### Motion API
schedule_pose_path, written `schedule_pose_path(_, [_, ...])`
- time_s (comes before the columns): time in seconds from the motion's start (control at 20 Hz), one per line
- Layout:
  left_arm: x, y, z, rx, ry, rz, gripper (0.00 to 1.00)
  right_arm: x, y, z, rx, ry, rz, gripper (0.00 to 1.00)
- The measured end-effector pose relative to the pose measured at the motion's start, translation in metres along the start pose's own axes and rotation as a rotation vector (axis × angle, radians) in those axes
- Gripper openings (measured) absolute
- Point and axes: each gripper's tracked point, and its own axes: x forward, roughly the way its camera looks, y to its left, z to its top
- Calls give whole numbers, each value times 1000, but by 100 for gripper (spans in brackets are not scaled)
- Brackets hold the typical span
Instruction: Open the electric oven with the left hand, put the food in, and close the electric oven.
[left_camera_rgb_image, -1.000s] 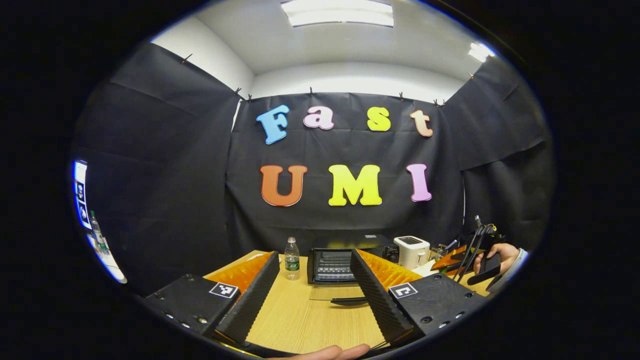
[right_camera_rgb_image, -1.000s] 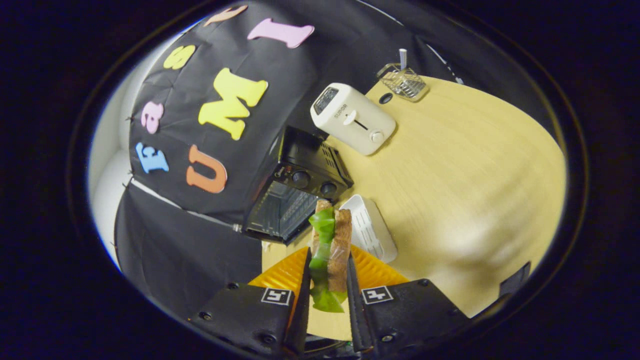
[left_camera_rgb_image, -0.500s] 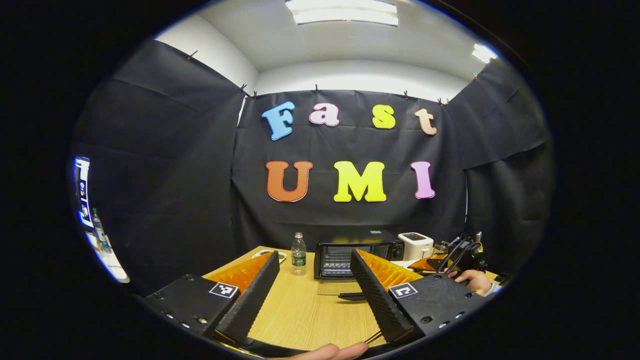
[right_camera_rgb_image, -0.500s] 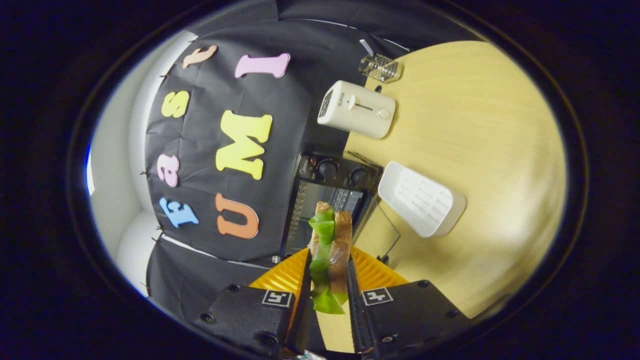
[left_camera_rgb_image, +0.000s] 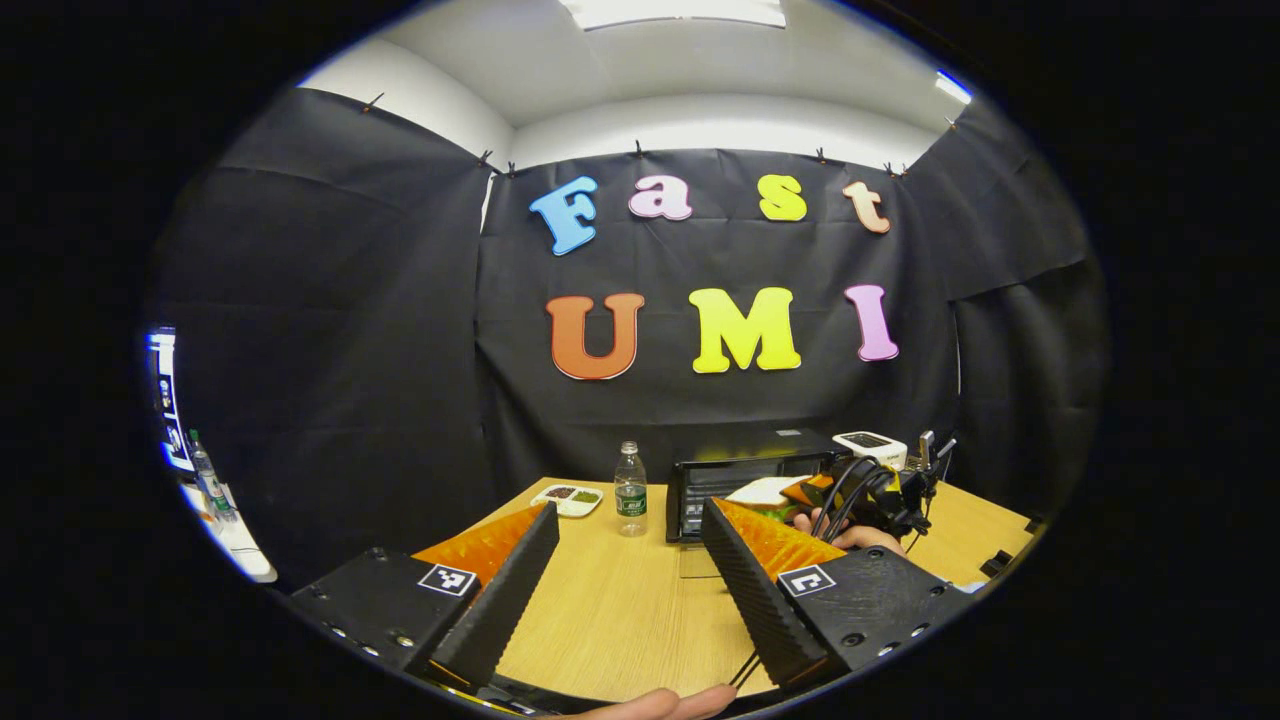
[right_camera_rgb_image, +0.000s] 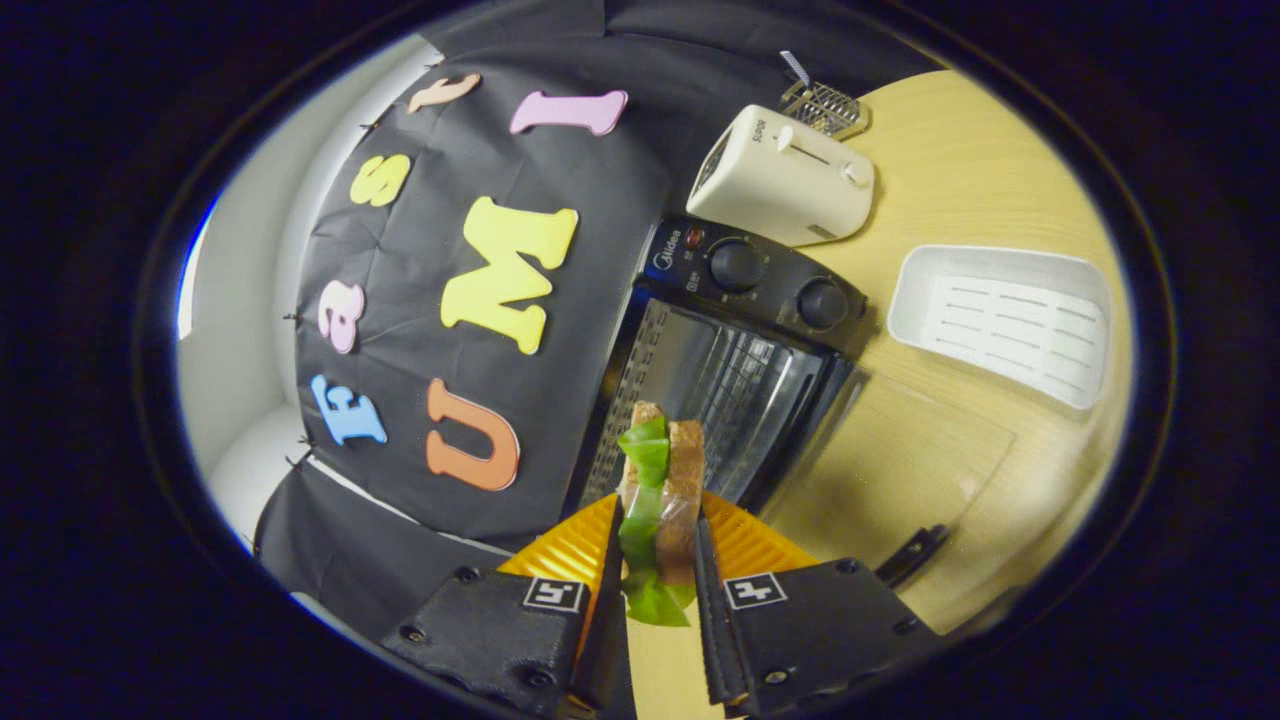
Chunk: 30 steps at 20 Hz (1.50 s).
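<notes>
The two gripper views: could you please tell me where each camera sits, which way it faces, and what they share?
Left gripper view: rides on the left gripper, held low over the table, facing the booth's back wall; its open fingers and a fingertip of the holding hand show.
Right gripper view: rides on the right gripper, rolled sideways, facing the oven cavity; its fingers clamp the sandwich.
Shared: oven, toaster, table.

On the table I count 1 oven (right_camera_rgb_image: 730, 370), 1 toaster (right_camera_rgb_image: 785, 180), 1 white tray (right_camera_rgb_image: 1000, 320), 1 wire basket (right_camera_rgb_image: 825, 107), 1 sandwich (right_camera_rgb_image: 660, 500), 1 bottle (left_camera_rgb_image: 630, 490), 1 small plate (left_camera_rgb_image: 567, 497). Plus 2 grippers (left_camera_rgb_image: 625, 585) (right_camera_rgb_image: 655, 600).
</notes>
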Motion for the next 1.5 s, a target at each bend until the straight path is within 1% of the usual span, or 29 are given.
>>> schedule_pose_path(0.1, [7, 3, -9, 4, 24, 0, 94, 29, -9, 11, -21, -67, -29, 37])
schedule_pose_path(0.2, [12, 8, -16, 10, 43, 5, 94, 55, -14, 13, -35, -106, -47, 37])
schedule_pose_path(0.35, [15, 9, -22, 3, 60, 2, 94, 90, -18, 6, -68, -137, -73, 37])
schedule_pose_path(0.45, [17, 6, -26, -15, 72, -17, 94, 106, -22, -2, -103, -151, -85, 37])
schedule_pose_path(0.55, [18, 10, -27, -23, 73, -14, 94, 115, -26, -7, -96, -165, -99, 37])
schedule_pose_path(0.65, [18, 12, -28, -29, 73, -18, 94, 120, -28, -15, -102, -145, -100, 37])
schedule_pose_path(0.7, [17, 10, -28, -32, 74, -30, 94, 121, -28, -15, -102, -151, -101, 29])
schedule_pose_path(0.75, [18, 10, -30, -34, 72, -34, 94, 121, -30, -13, -102, -163, -107, 29])
schedule_pose_path(0.8, [19, 11, -30, -36, 68, -30, 94, 120, -31, -15, -107, -158, -111, 38])
schedule_pose_path(0.85, [20, 14, -31, -41, 67, -27, 94, 121, -32, -17, -117, -153, -112, 30])
schedule_pose_path(0.9, [18, 13, -32, -49, 69, -28, 94, 121, -32, -17, -130, -158, -109, 40])
schedule_pose_path(0.95, [16, 11, -33, -56, 71, -32, 94, 121, -34, -18, -152, -153, -113, 30])
schedule_pose_path(1.0, [15, 10, -33, -61, 68, -40, 94, 120, -35, -18, -170, -159, -115, 30])
schedule_pose_path(1.05, [14, 11, -33, -64, 68, -43, 94, 119, -38, -18, -177, -157, -119, 41])
schedule_pose_path(1.1, [15, 11, -35, -67, 71, -38, 94, 119, -39, -20, -184, -148, -126, 34])
schedule_pose_path(1.15, [17, 11, -38, -68, 73, -39, 94, 119, -38, -21, -193, -139, -131, 36])
schedule_pose_path(1.2, [16, 9, -38, -67, 77, -40, 94, 119, -38, -22, -211, -124, -137, 48])
schedule_pose_path(1.3, [14, 9, -36, -63, 77, -47, 94, 120, -36, -29, -262, -86, -146, 57])
schedule_pose_path(1.35, [15, 6, -36, -62, 74, -53, 94, 122, -33, -31, -302, -76, -150, 66])
schedule_pose_path(1.45, [18, 6, -37, -55, 68, -53, 94, 122, -26, -33, -403, -65, -147, 75])
schedule_pose_path(1.5, [18, 6, -35, -52, 66, -47, 94, 122, -23, -35, -463, -55, -151, 78])
